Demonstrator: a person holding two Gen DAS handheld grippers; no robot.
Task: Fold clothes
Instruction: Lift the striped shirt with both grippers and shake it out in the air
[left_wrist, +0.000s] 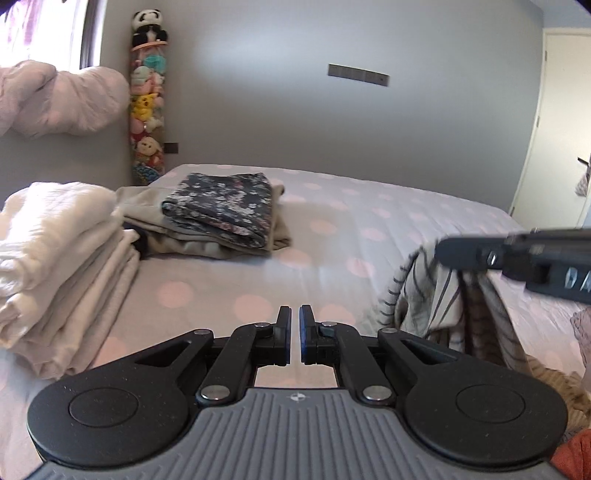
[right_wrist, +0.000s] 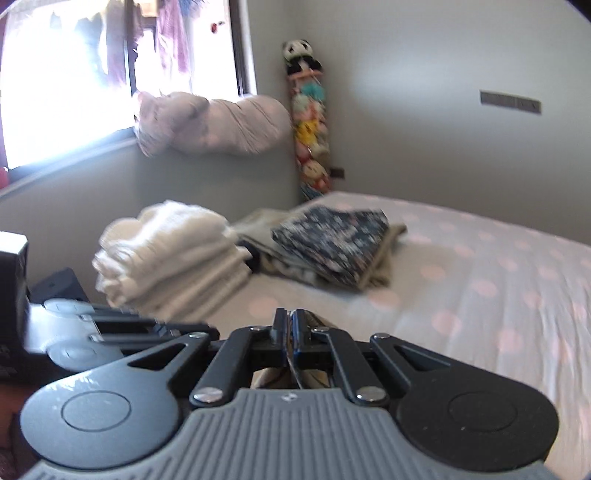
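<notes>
My left gripper (left_wrist: 294, 314) hovers over the bed with its jaws nearly closed and nothing between them. My right gripper (right_wrist: 290, 318) is shut on a striped garment; a thin fold of it shows between the pads. In the left wrist view the right gripper (left_wrist: 448, 251) comes in from the right and holds the white, dark-striped garment (left_wrist: 424, 295) lifted above the bed, hanging down. A folded white stack (left_wrist: 62, 266) and a folded floral garment (left_wrist: 225, 214) on beige clothes (left_wrist: 147, 210) lie at the far left of the bed.
The bed has a pale sheet with pink dots (left_wrist: 332, 236). Loose unfolded clothes (left_wrist: 554, 384) lie at the right edge. A column of plush toys (left_wrist: 147, 110) stands in the corner. A rolled duvet (right_wrist: 210, 122) rests on the window sill. A door (left_wrist: 554, 129) is at far right.
</notes>
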